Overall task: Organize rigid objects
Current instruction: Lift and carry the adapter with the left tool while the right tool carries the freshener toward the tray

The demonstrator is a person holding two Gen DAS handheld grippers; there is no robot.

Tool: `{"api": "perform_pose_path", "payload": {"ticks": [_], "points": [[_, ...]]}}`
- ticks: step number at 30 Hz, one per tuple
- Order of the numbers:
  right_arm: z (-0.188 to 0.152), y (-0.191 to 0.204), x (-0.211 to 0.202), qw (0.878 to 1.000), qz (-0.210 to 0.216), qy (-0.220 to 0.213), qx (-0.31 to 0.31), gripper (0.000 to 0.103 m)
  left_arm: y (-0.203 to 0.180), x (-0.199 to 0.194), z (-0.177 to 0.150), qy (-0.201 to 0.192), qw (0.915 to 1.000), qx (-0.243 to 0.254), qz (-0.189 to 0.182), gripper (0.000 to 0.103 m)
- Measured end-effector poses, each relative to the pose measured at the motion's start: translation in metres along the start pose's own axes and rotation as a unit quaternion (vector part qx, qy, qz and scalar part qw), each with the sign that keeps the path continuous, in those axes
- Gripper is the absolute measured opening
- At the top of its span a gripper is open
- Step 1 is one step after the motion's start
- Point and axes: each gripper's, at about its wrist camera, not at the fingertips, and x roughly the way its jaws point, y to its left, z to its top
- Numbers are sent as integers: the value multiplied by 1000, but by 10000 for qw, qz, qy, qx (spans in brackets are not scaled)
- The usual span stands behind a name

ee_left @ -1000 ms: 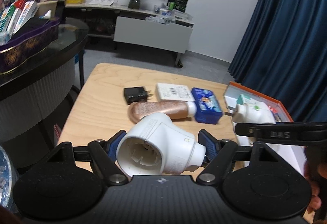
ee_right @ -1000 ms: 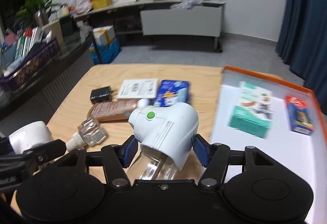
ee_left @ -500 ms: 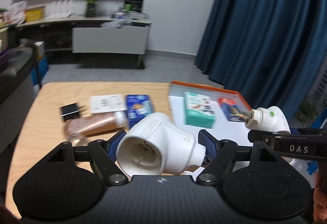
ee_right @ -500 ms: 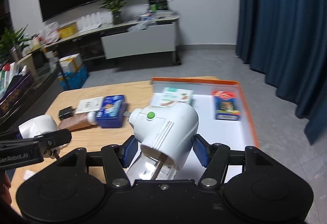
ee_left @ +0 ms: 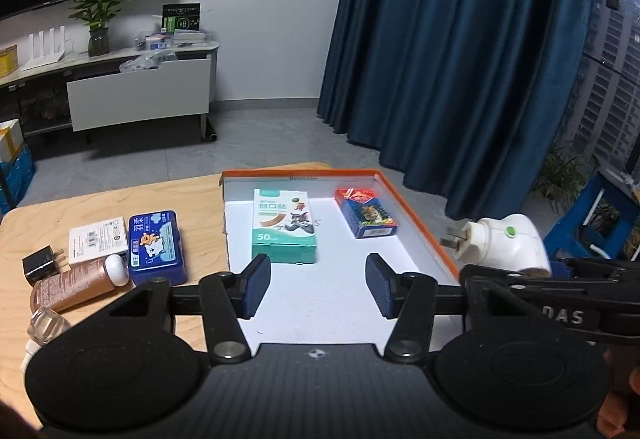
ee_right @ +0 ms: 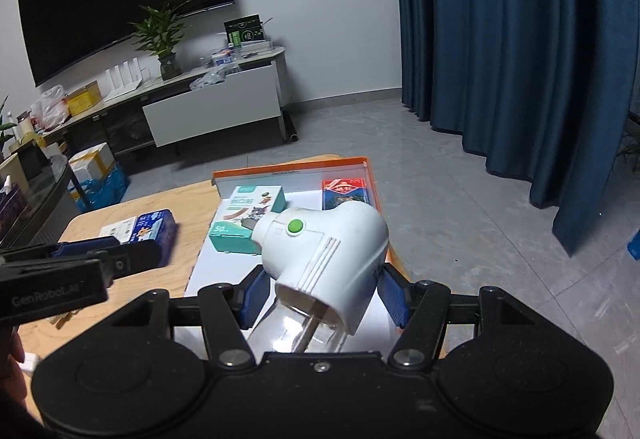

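Compared with a moment earlier: left gripper (ee_left: 318,287) now empty, the white plug-shaped unit once clamped in it gone from between the pads. Jaws just closing, standing moderately apart with only tray floor visible between them. Both views swung away from the tabletop's (ee_left: 80,207) left half toward its right edge.

Right gripper (ee_right: 320,293) as before, jaws clamped on a white plug-in device (ee_right: 328,259) with a green button, clear part below, held above the near right side of the tray.

Orange-rimmed tray (ee_left: 416,215) with a white floor at the tabletop's right edge. Inside, toward the far end: a teal box (ee_left: 284,227) on the left, a red-and-blue box (ee_left: 366,213) on the right, well apart.

Seen from the left wrist only: a black charger (ee_left: 40,265), a brown bottle (ee_left: 72,285) lying on its side and a clear faceted bottle (ee_left: 46,325) near the tabletop's left edge; also the metal prongs of the held device. A blue tin (ee_left: 156,247) just beside a white box (ee_left: 98,245), left of the tray, in both views.

Seen from the right wrist only: the held device's open underside, and the left gripper from the side, low above the tabletop.
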Motion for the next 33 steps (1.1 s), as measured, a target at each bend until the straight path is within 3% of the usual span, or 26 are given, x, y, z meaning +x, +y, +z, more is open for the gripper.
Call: {"api": "perform_pose_path", "payload": {"ticks": [5,6,8,9,11,16,18,23,30,31,32,33], "points": [[-9,-7,4,9999,-7,105,8,72,19,7,-11,226,9994,-185,210,56],[-10,-9,5,9999,-21,134,39,72,25,6,-13,246,9990,-238,298,59],[-12,-11,7,9998,1,179,90,72,39,6,-18,324,9975,-361,507,75],[-13,-11,8,9998,8,191,92,72,47,5,-20,341,9967,-410,612,77],[-14,-12,8,9998,37,188,83,72,61,1,-27,320,9947,-456,859,93],[-17,-8,17,9994,152,296,120,72,82,2,-45,703,9910,-579,979,99],[-17,-4,19,9993,187,319,59,72,82,-6,-55,642,9909,-470,1086,102],[-19,3,23,9989,302,371,-4,72,95,-19,-75,690,9886,-783,1082,103],[-19,10,24,9987,342,384,-61,72,84,-5,-96,894,9885,-372,1165,103],[-19,9,24,9987,331,373,-45,72,80,-2,-98,832,9890,-214,1206,98],[-18,9,23,9988,324,369,-30,72,77,-1,-99,772,9893,-71,1239,77],[-18,9,23,9988,315,366,-15,72,77,1,-99,797,9890,-45,1246,75]]}}
